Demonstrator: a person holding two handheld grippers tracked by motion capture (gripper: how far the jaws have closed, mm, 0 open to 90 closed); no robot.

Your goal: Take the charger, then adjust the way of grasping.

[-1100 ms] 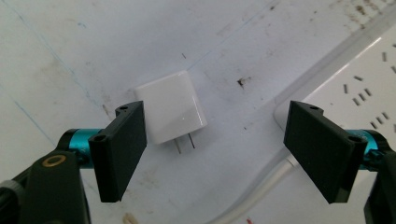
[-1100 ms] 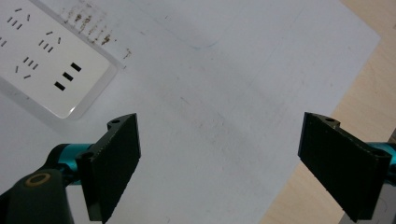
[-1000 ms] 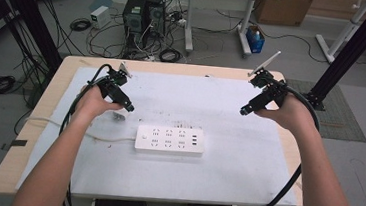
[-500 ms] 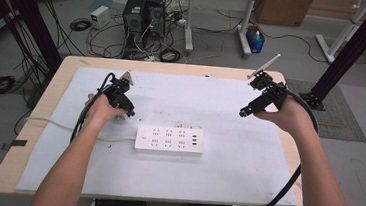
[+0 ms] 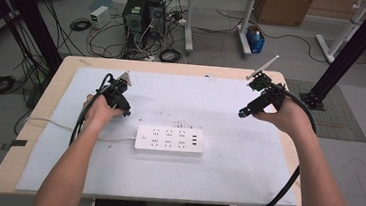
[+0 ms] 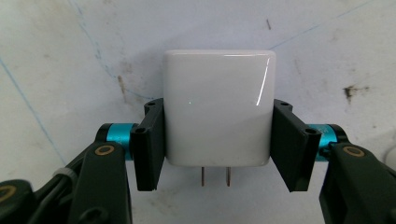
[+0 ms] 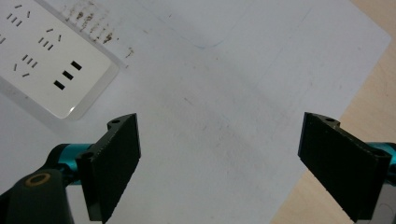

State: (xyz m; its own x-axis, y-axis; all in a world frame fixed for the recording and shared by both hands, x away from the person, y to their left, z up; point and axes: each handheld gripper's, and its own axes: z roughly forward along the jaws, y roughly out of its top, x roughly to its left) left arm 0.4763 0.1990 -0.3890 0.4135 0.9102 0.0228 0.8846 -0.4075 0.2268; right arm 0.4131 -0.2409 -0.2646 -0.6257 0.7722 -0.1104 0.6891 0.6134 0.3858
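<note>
White charger (image 6: 217,107) pinched in left gripper (image 6: 217,140), prongs toward camera, above mat near power strip (image 5: 169,140). Right gripper (image 7: 243,163) spread, idle. Align prongs squarely with slots before pressing.

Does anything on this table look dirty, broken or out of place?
Nothing broken. The white table cover carries brown smudges just beyond the white power strip. The left hand-held gripper holds a glossy white plug adapter, which looks intact.
</note>
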